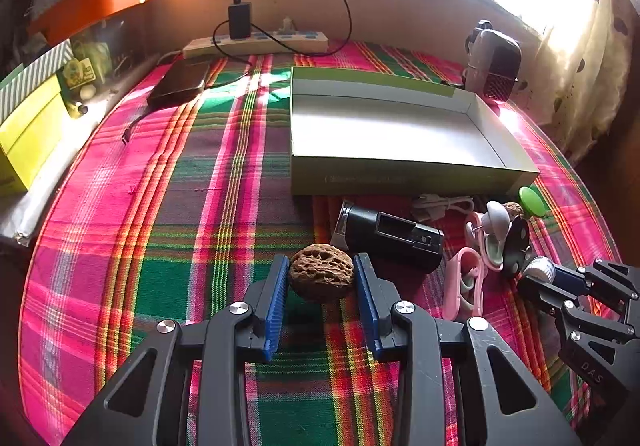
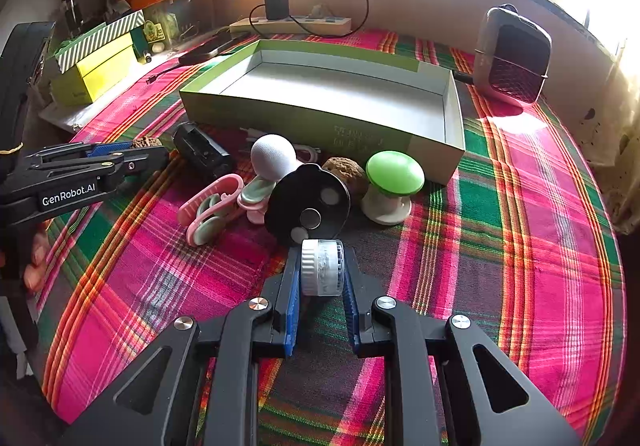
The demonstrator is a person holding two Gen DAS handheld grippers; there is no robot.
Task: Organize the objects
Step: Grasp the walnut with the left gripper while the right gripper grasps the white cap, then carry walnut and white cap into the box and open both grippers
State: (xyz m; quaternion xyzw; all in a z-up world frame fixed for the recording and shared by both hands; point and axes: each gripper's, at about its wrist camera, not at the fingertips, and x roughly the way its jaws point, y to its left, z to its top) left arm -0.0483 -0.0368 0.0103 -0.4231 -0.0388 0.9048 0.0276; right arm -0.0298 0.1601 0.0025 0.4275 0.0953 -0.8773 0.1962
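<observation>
Right — both grippers low over the plaid cloth (image 1: pixel 168 206), each at one item.
L gripper (image 1: pixel 321 278): jaws wide, blue pads either side of the walnut (image 1: pixel 321 276); look to be touching or just off it, can't tell if it's pinched. Nut sits on the cloth.
R gripper (image 2: pixel 322 270): jaws drawn in tight on a small clear jar w/ white ribbed lid (image 2: pixel 322 267), pads pressing its sides. Jar lies on its side, so the grip is across lid end and base.
Why so: prob. one item per hand, to carry both to the box in one go.
Box (image 1: pixel 400 170): open, green outside, white inside, nothing in it; just behind the pile.
Pile: black cylinder (image 1: pixel 394 236), pink clips (image 2: pixel 210 206), black disc (image 2: pixel 308 204), white knob (image 2: pixel 272 156), green knob (image 2: pixel 394 170), 2nd walnut (image 2: pixel 346 172) — all bunched along the box's front wall.
Look of items: walnut brown, deeply pitted, roundish, could roll; jar smooth.
</observation>
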